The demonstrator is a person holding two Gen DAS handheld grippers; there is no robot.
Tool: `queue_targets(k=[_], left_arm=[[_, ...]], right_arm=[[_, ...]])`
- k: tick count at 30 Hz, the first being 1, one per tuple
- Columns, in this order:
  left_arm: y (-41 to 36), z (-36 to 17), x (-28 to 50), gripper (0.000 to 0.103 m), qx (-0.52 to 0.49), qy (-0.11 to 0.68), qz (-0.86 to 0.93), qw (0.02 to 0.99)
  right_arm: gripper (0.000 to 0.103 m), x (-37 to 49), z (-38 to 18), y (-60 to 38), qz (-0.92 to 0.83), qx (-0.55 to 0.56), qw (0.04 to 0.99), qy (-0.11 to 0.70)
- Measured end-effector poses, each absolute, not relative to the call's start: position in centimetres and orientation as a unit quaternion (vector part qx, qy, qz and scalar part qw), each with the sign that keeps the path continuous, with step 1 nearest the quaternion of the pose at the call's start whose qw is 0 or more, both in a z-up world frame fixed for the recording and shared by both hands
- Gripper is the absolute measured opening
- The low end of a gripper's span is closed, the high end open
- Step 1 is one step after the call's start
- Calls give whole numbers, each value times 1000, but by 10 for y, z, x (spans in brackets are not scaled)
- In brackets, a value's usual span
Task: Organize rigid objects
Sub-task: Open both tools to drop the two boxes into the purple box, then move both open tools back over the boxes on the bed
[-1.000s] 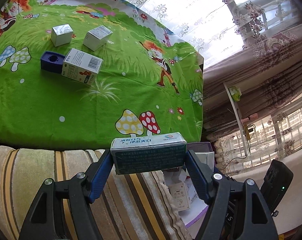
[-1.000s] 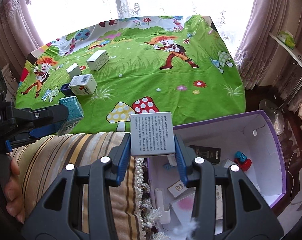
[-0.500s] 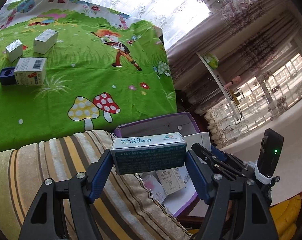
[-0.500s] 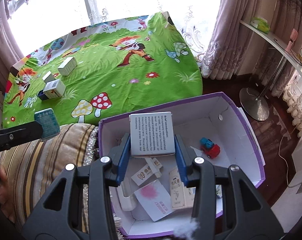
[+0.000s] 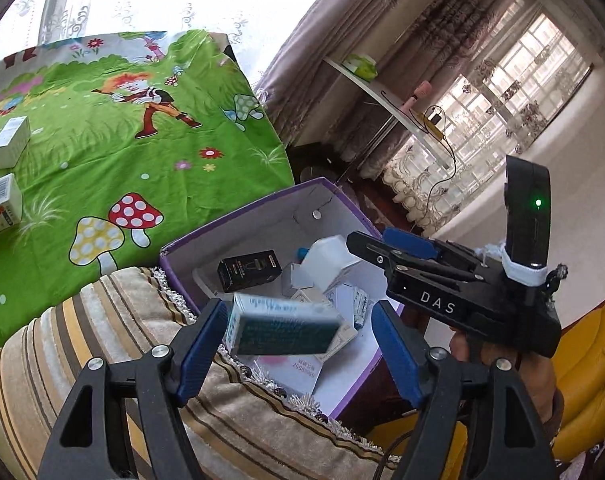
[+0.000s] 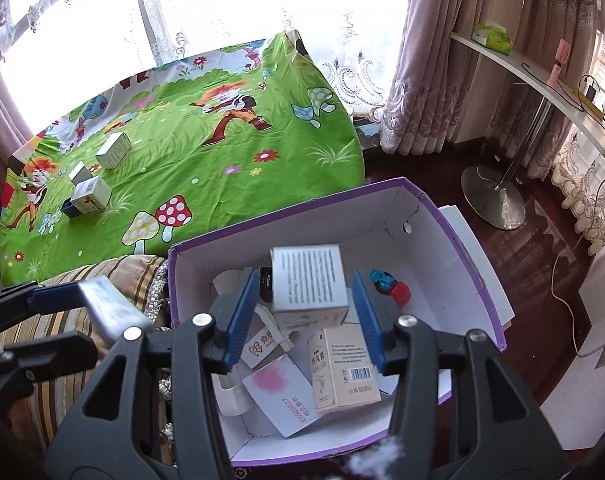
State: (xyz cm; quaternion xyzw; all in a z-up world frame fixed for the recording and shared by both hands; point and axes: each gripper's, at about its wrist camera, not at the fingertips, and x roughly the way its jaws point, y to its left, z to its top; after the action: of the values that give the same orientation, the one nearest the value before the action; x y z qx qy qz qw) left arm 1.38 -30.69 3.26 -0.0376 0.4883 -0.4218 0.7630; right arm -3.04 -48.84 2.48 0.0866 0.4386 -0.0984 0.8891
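Observation:
My left gripper (image 5: 298, 344) hangs over the near rim of the purple-edged box (image 5: 238, 216). The teal carton (image 5: 282, 328) between its fingers is blurred and tilted. A gap shows between it and the right pad, so it is loose. My right gripper (image 6: 304, 316) is over the inside of the same box (image 6: 286, 216), and its jaws are opening. The white printed carton (image 6: 308, 280) sits blurred between the pads, clear of both. The left wrist view shows the right gripper (image 5: 382, 248) above that white carton (image 5: 326, 256).
The box holds a toy car (image 6: 390, 286), a beige carton (image 6: 342, 364), a black carton (image 5: 248, 270) and cards. Three cartons (image 6: 113, 150) and a blue piece (image 6: 68, 208) lie on the green cartoon cloth (image 6: 222, 168). A striped cushion (image 5: 82, 340) borders the box; a stand base (image 6: 492, 196) is on the floor.
Both grippers moved from above the cushion to above the purple box. The right jaws widened and let the white carton go. The teal carton tilted and came loose in the left jaws.

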Motion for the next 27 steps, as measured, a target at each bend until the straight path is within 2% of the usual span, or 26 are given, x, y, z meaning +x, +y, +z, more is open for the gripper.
queue_targets(k=[9,15,27], left_arm=[[-306,40,10,77,-18,472,-417,776],[-304,53,4,81,11,437,-393,809],[-278,67,13,81,29,368,-344,863]], right_arm=[[78,-29,29,-482,-103,83,891,434],[82,-28,35,-475,-112,65,894,428],[94,-25,53,-451,-118,25,909,399]])
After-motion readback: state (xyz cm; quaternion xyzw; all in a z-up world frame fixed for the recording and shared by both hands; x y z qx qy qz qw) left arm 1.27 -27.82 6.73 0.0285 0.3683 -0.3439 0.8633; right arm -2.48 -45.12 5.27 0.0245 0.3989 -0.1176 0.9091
